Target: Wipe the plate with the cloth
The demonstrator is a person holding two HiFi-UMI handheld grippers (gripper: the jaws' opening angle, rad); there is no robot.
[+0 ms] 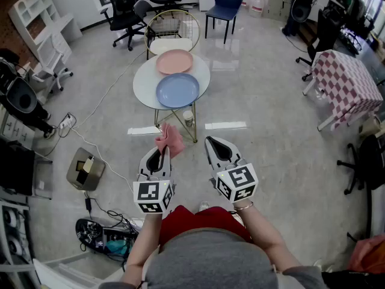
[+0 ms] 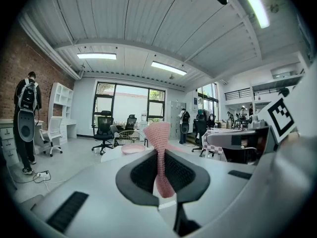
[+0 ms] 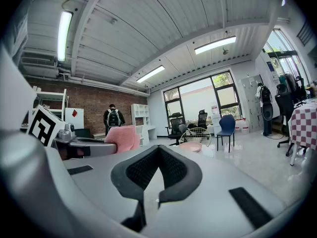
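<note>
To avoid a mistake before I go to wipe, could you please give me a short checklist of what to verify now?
1. Pink knitted cloth gripped by left gripper: ok, jaws closed on it.
2. Right gripper free: ok, jaws together, nothing between.
3. Blue round plate lies flat on round white table: ok.
4. Plates within reach: not ok, the table stands ahead of both grippers.
5. Which plate to wipe: cannot tell, a pink round plate is there too.

A round white table (image 1: 143,82) stands mid-floor, a blue chair (image 1: 227,2) and black office chair (image 1: 124,8) beyond it; what may be a cup (image 1: 188,118) sits beneath.
</note>
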